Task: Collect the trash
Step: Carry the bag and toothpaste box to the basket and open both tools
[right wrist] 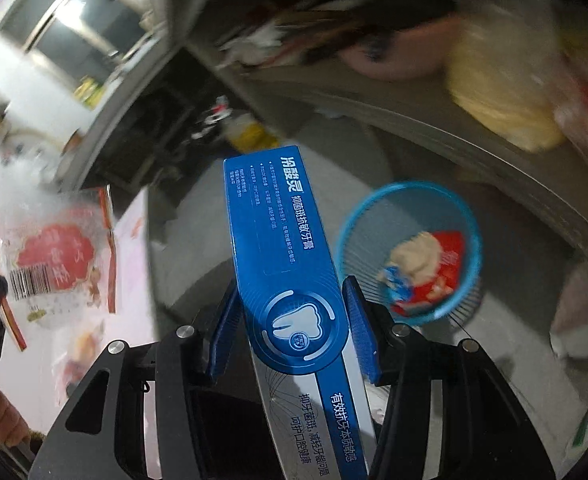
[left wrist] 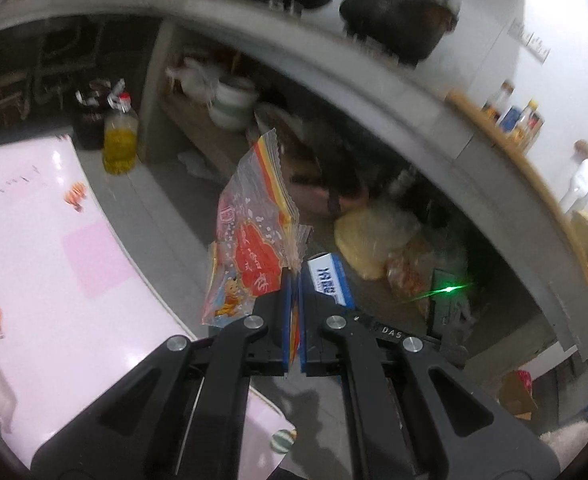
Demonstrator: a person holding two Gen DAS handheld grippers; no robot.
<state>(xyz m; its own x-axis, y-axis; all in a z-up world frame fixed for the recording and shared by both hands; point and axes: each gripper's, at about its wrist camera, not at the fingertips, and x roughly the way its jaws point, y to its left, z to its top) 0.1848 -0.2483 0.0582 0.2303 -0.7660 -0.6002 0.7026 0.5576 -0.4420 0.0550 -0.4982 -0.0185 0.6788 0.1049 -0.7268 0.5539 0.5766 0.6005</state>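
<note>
My left gripper (left wrist: 294, 280) is shut on a clear snack bag (left wrist: 254, 232) with red print and a cartoon figure; the bag stands up out of the jaws. In the right wrist view the same snack bag (right wrist: 58, 256) hangs at the left. My right gripper (right wrist: 290, 300) is shut on a long blue toothpaste box (right wrist: 278, 240), which sticks out forward between the blue pads. The tip of that toothpaste box (left wrist: 330, 276) shows beside the left fingers. A blue mesh bin (right wrist: 410, 252) stands on the floor to the right of the box, holding crumpled red and beige trash.
A pink patterned tablecloth (left wrist: 54, 264) covers a table at the left. A yellow oil bottle (left wrist: 120, 140) stands on the floor. A concrete counter (left wrist: 374, 92) with a black pot (left wrist: 398, 16) overhangs shelves of bowls and bags. A yellow bag (right wrist: 502, 96) lies on the low shelf.
</note>
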